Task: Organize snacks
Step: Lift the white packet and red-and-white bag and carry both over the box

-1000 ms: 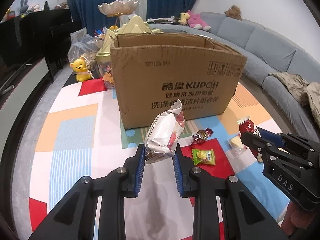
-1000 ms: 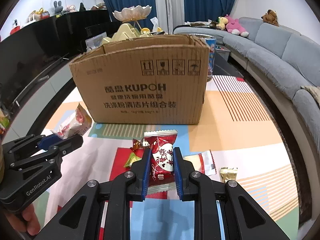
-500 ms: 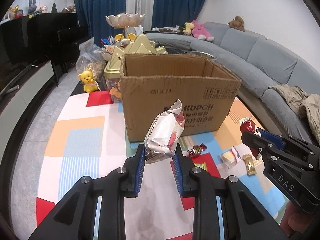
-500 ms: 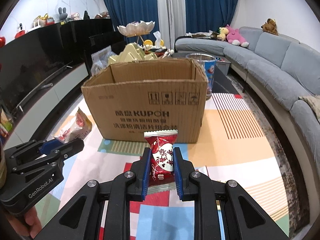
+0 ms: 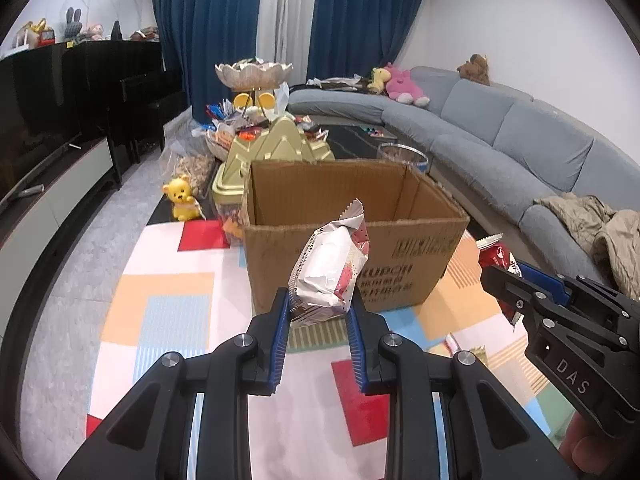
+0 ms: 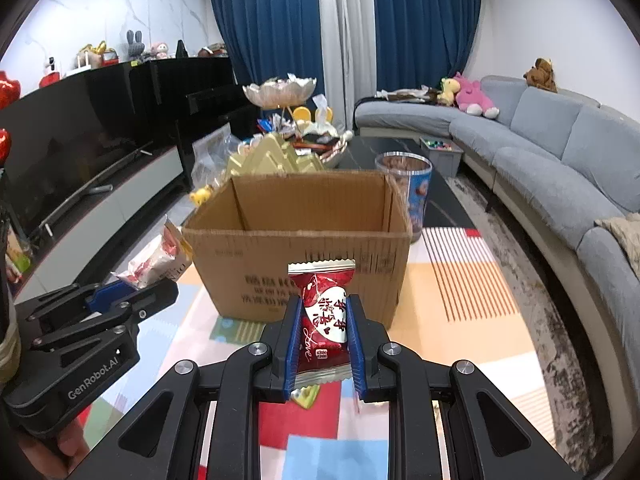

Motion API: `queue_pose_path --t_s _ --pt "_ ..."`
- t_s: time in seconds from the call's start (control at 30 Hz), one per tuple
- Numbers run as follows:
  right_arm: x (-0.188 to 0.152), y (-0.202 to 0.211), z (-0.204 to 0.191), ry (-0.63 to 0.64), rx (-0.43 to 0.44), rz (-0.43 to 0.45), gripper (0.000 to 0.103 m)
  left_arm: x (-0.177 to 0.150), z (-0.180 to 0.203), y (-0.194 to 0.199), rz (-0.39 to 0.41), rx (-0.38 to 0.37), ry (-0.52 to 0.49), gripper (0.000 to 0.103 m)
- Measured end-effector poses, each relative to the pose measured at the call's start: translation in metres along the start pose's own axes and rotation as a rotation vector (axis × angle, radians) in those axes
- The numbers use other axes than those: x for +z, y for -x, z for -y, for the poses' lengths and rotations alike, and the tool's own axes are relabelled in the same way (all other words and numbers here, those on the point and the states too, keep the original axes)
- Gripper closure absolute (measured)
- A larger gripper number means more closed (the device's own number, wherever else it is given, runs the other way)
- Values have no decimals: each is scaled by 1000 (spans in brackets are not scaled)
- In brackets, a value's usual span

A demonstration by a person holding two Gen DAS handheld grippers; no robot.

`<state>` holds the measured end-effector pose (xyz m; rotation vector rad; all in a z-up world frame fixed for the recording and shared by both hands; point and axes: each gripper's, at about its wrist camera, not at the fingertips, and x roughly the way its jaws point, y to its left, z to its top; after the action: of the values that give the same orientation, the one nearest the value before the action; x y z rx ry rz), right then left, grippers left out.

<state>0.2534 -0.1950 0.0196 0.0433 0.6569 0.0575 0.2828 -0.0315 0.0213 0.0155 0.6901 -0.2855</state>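
With the left gripper pinching a white snack packet and the right gripper a red one, both before the cardboard box, a shallow pinch risked dropping either short of the rim.

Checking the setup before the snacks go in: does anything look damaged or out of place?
The cardboard box has ragged, torn top edges and no flaps, though it stands upright and open. A small yellow-green candy lies loose on the mat in front of it.
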Motion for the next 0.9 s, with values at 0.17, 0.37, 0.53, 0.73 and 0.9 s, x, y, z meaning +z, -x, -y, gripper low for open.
queue_pose_path --t_s 0.17,0.37,0.53,0.73,0.9 --pt "16 5 -1 9 -1 35 80 15 1 3 26 2 2 75" --pt "31 6 0 17 -4 60 80 31 1 2 44 -3 5 75" --pt "43 4 1 25 -9 80 80 45 2 -3 59 -5 5 75" --pt "59 -2 3 34 -11 99 80 61 2 -12 71 -6 5 75" --pt "72 -15 4 41 -12 106 80 73 1 -26 71 -5 6 75"
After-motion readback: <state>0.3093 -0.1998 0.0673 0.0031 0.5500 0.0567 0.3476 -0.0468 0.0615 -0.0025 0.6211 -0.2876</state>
